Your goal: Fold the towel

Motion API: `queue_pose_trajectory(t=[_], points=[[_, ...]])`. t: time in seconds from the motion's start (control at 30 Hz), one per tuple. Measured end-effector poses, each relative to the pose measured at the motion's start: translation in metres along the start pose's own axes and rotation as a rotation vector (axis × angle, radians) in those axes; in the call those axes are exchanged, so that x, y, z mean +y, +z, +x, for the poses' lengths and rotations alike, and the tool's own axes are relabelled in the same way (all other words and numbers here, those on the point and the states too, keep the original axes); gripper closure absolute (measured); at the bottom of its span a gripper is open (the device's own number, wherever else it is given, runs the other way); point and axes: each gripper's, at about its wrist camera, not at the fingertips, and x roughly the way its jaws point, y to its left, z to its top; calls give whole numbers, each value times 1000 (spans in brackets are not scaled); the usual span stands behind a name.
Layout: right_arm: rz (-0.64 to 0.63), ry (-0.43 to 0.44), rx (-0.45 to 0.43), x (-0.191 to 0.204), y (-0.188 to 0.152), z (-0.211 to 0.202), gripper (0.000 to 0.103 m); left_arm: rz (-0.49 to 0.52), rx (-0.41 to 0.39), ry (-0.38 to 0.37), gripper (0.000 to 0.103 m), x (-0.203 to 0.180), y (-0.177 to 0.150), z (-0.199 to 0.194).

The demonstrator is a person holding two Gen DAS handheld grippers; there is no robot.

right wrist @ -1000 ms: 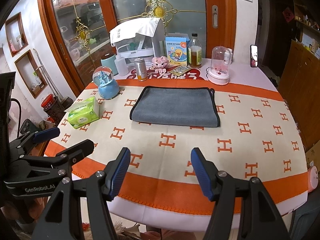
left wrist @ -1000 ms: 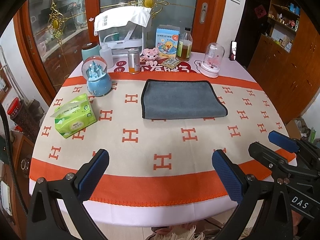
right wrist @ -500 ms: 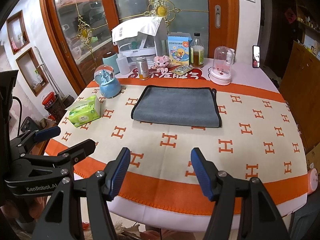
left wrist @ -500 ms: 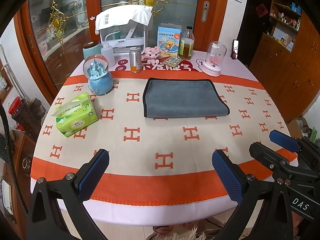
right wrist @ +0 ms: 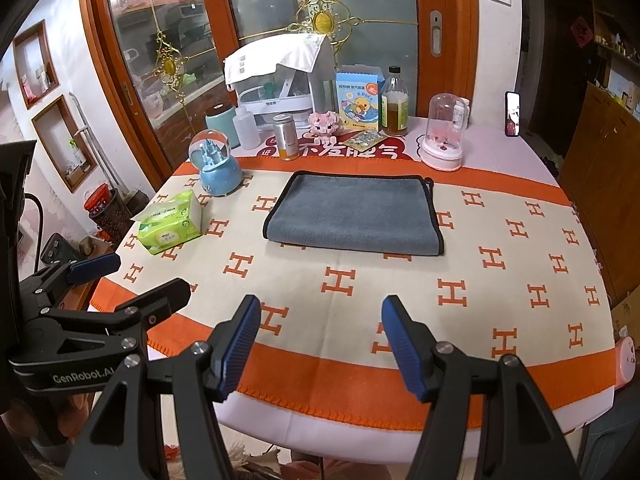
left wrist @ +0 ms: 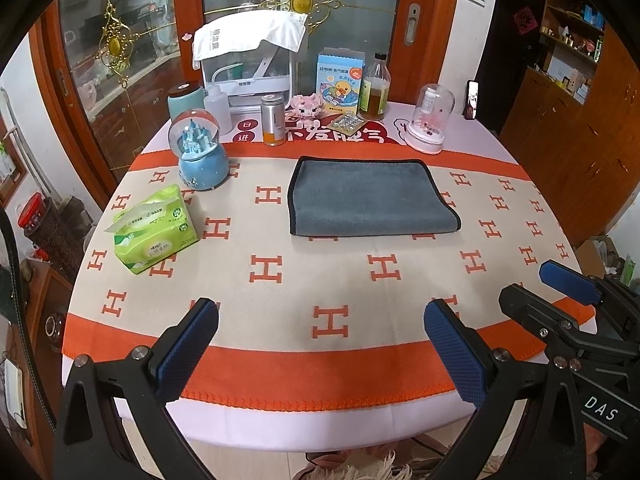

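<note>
Grey towel (left wrist: pixel 370 198) lies flat mid-table on the orange-and-cream tablecloth (left wrist: pixel 320 276), already doubled by the look of its near edge; unclear whether more folds are wanted. Left gripper (left wrist: pixel 320 344) and right gripper (right wrist: pixel 320 340) hover at the near table edge, well apart from it, jaws wide, empty.

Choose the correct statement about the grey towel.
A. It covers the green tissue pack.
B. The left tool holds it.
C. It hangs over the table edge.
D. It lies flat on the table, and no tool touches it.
D: the grey towel lies flat on the patterned tablecloth, far ahead of the open left tool and right tool.
</note>
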Motion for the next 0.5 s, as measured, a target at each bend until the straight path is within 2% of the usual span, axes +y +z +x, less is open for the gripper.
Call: queue_pose_trajectory(t=[0.5], points=[[3, 6, 7, 2, 1, 2, 40, 3, 4, 8, 1, 3, 2, -2]])
